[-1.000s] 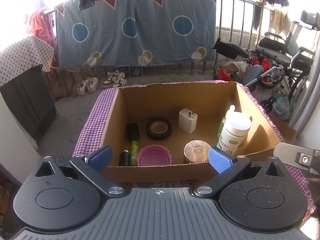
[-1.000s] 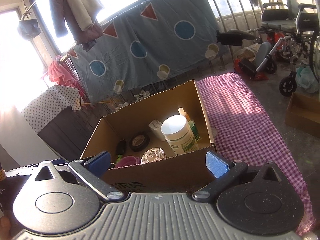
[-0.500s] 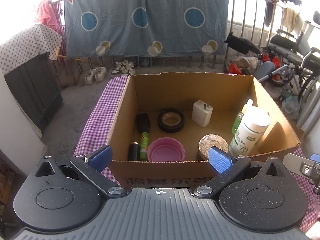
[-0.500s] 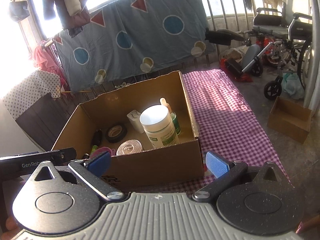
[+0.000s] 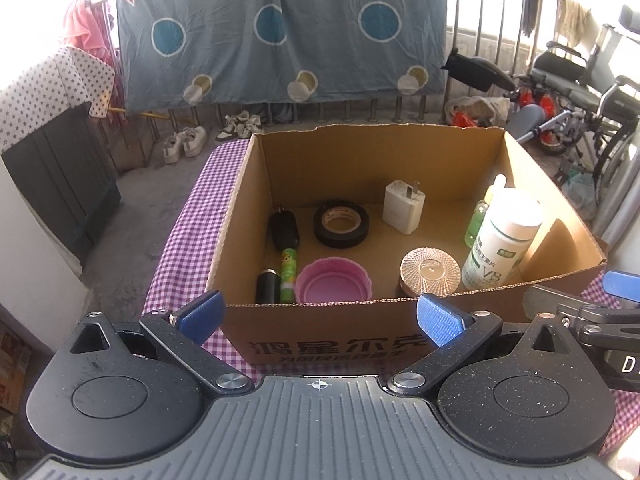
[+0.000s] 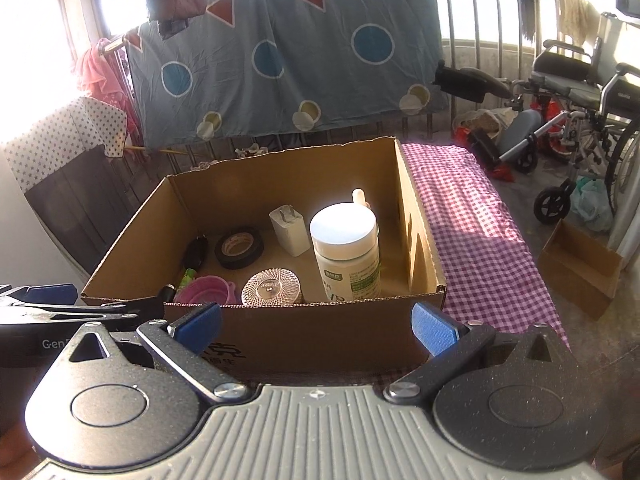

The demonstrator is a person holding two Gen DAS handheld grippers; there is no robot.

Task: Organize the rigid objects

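An open cardboard box (image 5: 360, 344) (image 6: 328, 332) stands on a purple checked cloth (image 5: 180, 240) (image 6: 480, 240). Inside lie a black tape roll (image 5: 341, 224) (image 6: 239, 247), a white charger plug (image 5: 403, 207) (image 6: 290, 230), a white pill bottle (image 5: 500, 240) (image 6: 347, 252), a small green dropper bottle (image 5: 478, 220), a ribbed clear lid (image 5: 430, 270) (image 6: 272, 289), a pink cup (image 5: 334, 282) (image 6: 204, 288), a green tube (image 5: 289, 274) and a black key fob (image 5: 283, 230). My left gripper (image 5: 318, 316) and right gripper (image 6: 314, 326) both hover open and empty in front of the box's near wall.
A blue patterned sheet (image 5: 280, 28) hangs on a railing behind the box. A wheelchair (image 6: 580, 92) and a small cardboard box (image 6: 580, 268) stand on the floor to the right. A dark cabinet (image 5: 60, 184) stands at the left, with shoes (image 5: 184, 144) near it.
Both grippers have pulled back from the box and risen slightly, so more of its near wall and interior shows. Each stays open and empty. Nothing in the box has moved.
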